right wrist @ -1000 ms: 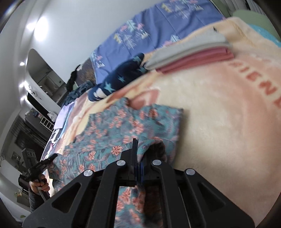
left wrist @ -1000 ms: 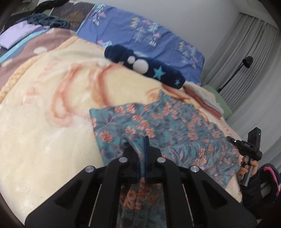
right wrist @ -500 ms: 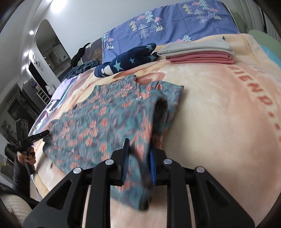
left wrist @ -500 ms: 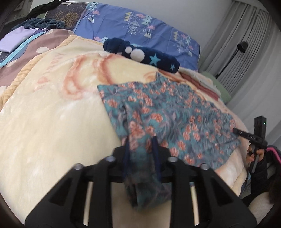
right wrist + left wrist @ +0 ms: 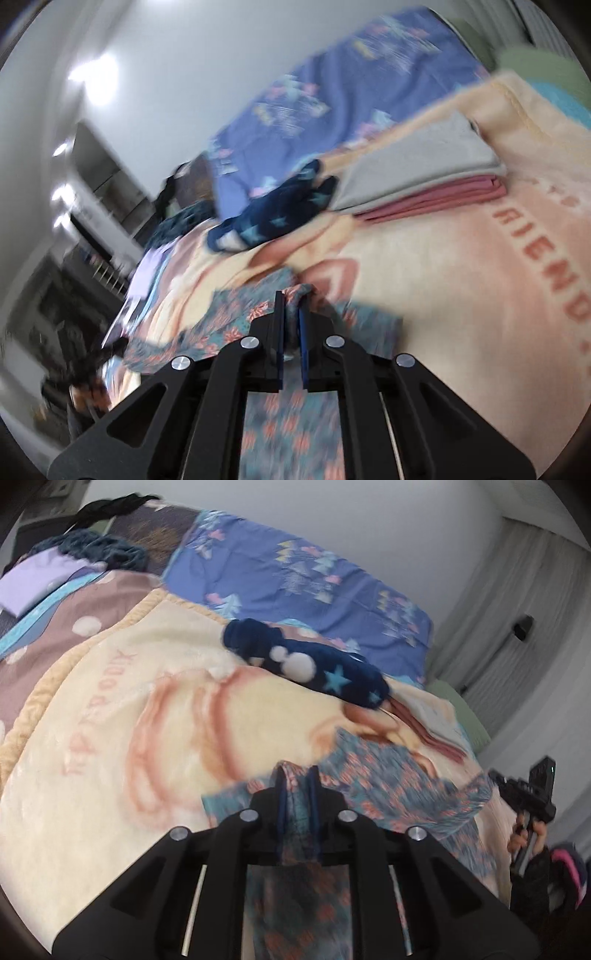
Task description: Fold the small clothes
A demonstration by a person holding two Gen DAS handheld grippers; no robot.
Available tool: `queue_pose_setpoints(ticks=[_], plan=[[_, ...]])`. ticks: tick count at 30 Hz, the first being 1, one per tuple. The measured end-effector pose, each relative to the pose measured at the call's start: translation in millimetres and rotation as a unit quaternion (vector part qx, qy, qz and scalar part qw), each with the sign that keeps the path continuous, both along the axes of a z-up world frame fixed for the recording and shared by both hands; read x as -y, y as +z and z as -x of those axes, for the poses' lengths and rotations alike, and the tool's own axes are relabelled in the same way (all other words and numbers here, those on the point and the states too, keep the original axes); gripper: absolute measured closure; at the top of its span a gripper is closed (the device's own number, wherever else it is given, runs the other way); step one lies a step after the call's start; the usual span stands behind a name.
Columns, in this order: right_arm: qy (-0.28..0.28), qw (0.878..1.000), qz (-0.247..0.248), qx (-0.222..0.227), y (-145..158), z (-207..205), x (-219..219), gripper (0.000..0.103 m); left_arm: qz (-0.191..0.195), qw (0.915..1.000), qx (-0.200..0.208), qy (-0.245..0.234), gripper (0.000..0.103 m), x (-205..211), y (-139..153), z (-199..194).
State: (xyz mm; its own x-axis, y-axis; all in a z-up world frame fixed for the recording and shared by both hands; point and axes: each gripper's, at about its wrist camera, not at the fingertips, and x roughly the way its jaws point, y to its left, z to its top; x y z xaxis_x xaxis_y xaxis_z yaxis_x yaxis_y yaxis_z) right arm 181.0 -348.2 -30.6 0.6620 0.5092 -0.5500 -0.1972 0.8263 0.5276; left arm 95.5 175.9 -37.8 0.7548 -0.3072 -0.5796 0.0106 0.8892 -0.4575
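My left hand-held gripper (image 5: 296,775) is clamped on a bunched fold of the teal floral garment (image 5: 399,779); the jaws have just eased apart a little, cloth between them. My right hand-held gripper (image 5: 290,301) is clamped on another fold of the same garment (image 5: 236,314); its jaws have just been closing, cloth between them. The garment hangs from both grips, and the rest trails on the cream blanket (image 5: 110,775) near the bed's front edge. A navy star-print item (image 5: 317,664) lies further back, by the blue patterned pillow (image 5: 295,583). A folded stack, grey piece (image 5: 424,173) on a pink piece (image 5: 443,195), sits toward the bed's far right corner. Both views are motion-blurred. No containers in view.
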Motion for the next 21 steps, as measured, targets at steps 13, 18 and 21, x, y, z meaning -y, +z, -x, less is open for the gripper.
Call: queue_pose_setpoints(ticks=[13, 18, 21], plan=[[-0.001, 0.995, 0.084, -0.044, -30.3, -34.1, -0.1, 0.054, -0.041, 0.9982, -0.043, -0.01, 0.032, -3.8, -36.4, -24.1], [0.017, 0.99, 0.117, -0.081, -46.9, -65.4, -14.6, 0.051, -0.094, 0.9906, -0.094, -0.03, 0.032, 13.9, -56.6, -56.5], [0.024, 0.989, 0.113, -0.096, -56.5, -82.1, -19.0, 0.052, -0.096, 0.989, -0.11, -0.024, 0.053, 13.3, -61.6, -76.9]])
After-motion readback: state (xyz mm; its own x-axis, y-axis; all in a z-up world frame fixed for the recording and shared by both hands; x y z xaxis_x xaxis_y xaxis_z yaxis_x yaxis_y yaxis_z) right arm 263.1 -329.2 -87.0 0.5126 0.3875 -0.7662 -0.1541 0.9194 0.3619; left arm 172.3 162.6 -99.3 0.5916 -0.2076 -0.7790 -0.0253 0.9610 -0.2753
